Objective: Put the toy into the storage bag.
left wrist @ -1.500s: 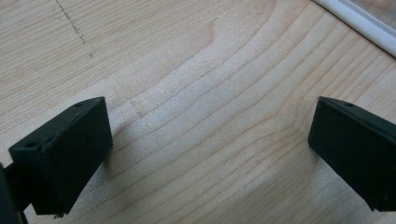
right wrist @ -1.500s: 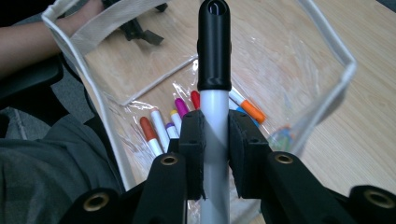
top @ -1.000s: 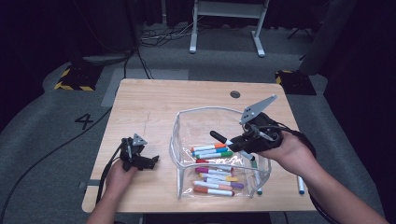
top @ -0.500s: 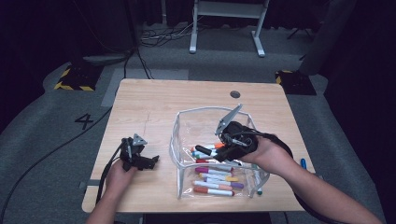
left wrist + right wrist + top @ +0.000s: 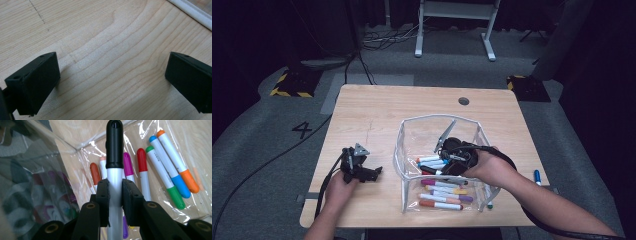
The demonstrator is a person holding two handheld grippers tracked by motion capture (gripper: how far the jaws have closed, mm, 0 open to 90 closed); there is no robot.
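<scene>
Left gripper (image 5: 362, 172) on bare table (image 5: 105, 50), jaws wide apart, nothing between them. Right gripper (image 5: 115, 195) down inside the clear pouch (image 5: 412, 132), jaws clamped on the white barrel of a black-capped marker (image 5: 114, 147) just behind the cap: light, stiff, smooth plastic, likely slippery, best pinched mid-barrel as here. Long axis straight out ahead of the jaws, cap leading, above the loose markers (image 5: 162, 167) lying beyond the pads.

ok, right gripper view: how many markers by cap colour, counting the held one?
Black marker, held by right gripper: 1
Dark orange marker: 1
Peach marker: 1
Magenta marker: 1
Red marker: 1
Green marker: 1
Blue marker: 1
Orange marker: 1
Total: 8 clear; others blurred behind plastic
</scene>
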